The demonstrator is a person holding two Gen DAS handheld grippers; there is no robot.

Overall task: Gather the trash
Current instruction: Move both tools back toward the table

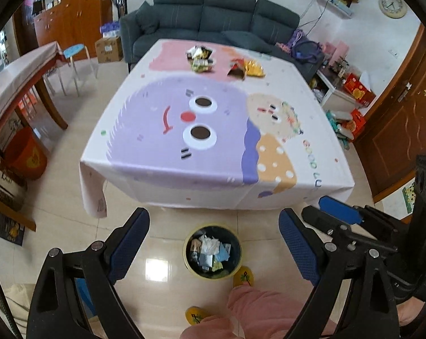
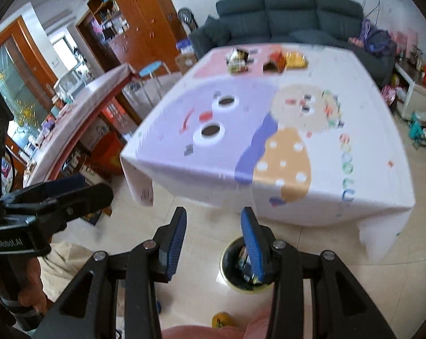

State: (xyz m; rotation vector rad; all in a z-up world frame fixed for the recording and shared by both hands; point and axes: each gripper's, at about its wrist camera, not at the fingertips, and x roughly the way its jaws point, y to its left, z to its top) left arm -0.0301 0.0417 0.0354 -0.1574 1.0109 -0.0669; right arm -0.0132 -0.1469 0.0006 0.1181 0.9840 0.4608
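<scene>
Several snack wrappers lie at the far end of the table: a dark pile (image 1: 200, 56) (image 2: 236, 58), a red one (image 1: 236, 69) (image 2: 275, 62) and a yellow one (image 1: 253, 67) (image 2: 296, 59). A round trash bin (image 1: 213, 251) (image 2: 235, 268) holding crumpled wrappers stands on the floor before the table's near edge. My left gripper (image 1: 214, 220) (image 2: 97, 187) hangs above the bin, wide open and empty. My right gripper (image 2: 213, 217) (image 1: 316, 207) is beside it, open with nothing between its fingers; its right finger hides part of the bin.
The table wears a cartoon cloth (image 1: 213, 130) that hangs over the edges. A dark sofa (image 1: 213, 14) stands behind it. A long table (image 1: 21, 67), a blue stool (image 1: 73, 50) and a red bucket (image 1: 26, 155) are at the left. The person's pink trousers (image 1: 255, 310) and yellow slippers are below.
</scene>
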